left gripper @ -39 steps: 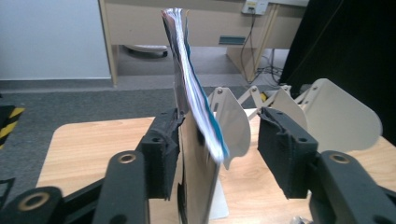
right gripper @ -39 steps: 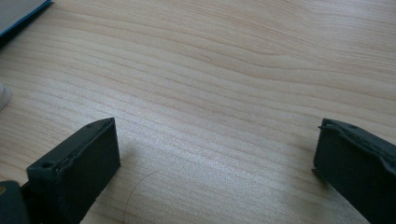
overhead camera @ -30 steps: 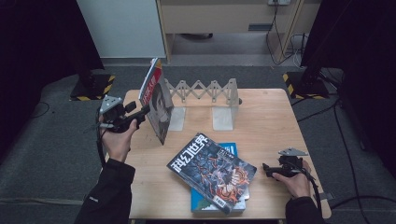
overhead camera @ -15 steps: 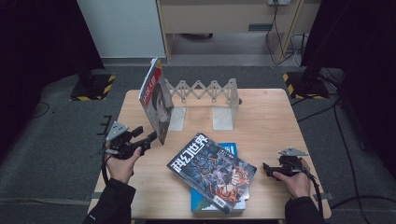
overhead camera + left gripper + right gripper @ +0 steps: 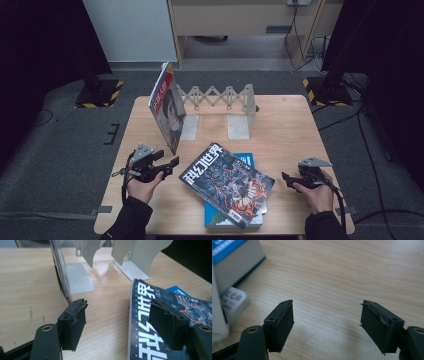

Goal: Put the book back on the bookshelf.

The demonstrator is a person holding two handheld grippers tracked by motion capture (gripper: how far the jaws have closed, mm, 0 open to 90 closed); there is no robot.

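Magazine (image 5: pixel 227 184) lying right of the bookend rack (image 5: pixel 220 100): best pinched at its near-left edge, left hand-held gripper (image 5: pixel 172 162) empty, just opening; right hand-held gripper (image 5: pixel 285 178) empty, just narrowing, jaws apart.

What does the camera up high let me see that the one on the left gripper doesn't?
From the high view alone: both hands, the left gripper, the right gripper, the whole expanding book rack and the table's edges.

From the left gripper view alone: a close look along its own two black jaws, standing open over bare wood with nothing between them, and the magazine's lettering large.

In both: the upright magazine leaning at the rack's end plate, the dark magazine lying flat, and the blue book beneath it.
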